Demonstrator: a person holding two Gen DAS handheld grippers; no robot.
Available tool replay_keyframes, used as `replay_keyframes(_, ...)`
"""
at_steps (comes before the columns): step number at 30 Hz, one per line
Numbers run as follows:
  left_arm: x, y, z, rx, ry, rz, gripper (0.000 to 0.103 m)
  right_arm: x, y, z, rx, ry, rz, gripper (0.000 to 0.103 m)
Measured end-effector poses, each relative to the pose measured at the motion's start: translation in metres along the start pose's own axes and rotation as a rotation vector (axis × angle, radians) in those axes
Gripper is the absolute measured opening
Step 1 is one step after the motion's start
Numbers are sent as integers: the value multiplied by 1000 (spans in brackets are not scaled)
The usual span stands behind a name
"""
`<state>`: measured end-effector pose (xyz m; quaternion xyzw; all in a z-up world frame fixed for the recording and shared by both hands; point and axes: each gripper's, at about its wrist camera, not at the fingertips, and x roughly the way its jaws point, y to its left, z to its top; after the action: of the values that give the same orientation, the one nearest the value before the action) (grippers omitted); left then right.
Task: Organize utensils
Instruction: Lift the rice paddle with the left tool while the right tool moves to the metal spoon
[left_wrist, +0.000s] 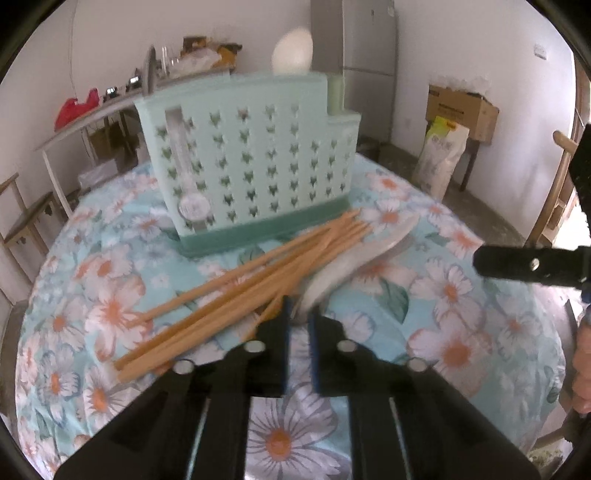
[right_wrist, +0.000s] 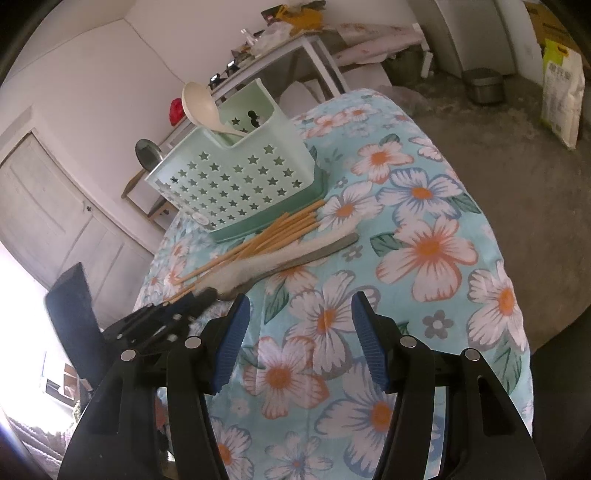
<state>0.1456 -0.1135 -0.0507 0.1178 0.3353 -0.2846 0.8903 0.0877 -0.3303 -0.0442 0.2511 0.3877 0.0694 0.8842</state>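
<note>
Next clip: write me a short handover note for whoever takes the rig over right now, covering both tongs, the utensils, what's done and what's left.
Left tongs: shut on the end of a pale spoon in the pile.
Right tongs: open, empty, hovering over the tablecloth.
Holder: upright on the table, with one ladle already standing in it.
Chopsticks: loose in front of the holder, with the spoons beside them.
Done: ladle stowed. Left: lift the gripped spoon into the holder, then the other spoons and the chopsticks.
</note>
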Motion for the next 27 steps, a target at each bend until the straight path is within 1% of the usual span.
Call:
replay_keyframes(2, -7, 1, 2, -5, -22, -11, 3, 0, -1, 0, 1, 1, -1, 55)
replay_keyframes(6, -11, 4, 6, -22, -27, -28, 2, -1, 2, -2, -19, -1, -8, 55)
replay_keyframes(11, -26, 18, 12, -102, -40, -31, 1, -2, 18, -9, -128, -10, -34, 54)
replay_keyframes(15, -49, 36, 15, -166, -75, -23, 1, 9, 41, -15, -276, 2, -73, 53)
replay_keyframes(19, -68, 58, 14, -218, -95, 5, 1, 34, 72, -17, -478, 19, -150, 48)
replay_keyframes(21, -76, 68, 12, -242, -109, 13, 1, 46, 84, -17, -557, 31, -169, 45)
replay_keyframes(23, -81, 76, 10, -258, -118, 31, 1, 58, 93, -19, -626, 46, -180, 43)
replay_keyframes(26, -86, 88, 8, -289, -128, 44, 1, 82, 110, -25, -756, 81, -231, 40)
replay_keyframes(27, -86, 91, 7, -297, -130, 45, 1, 88, 114, -27, -778, 90, -239, 38)
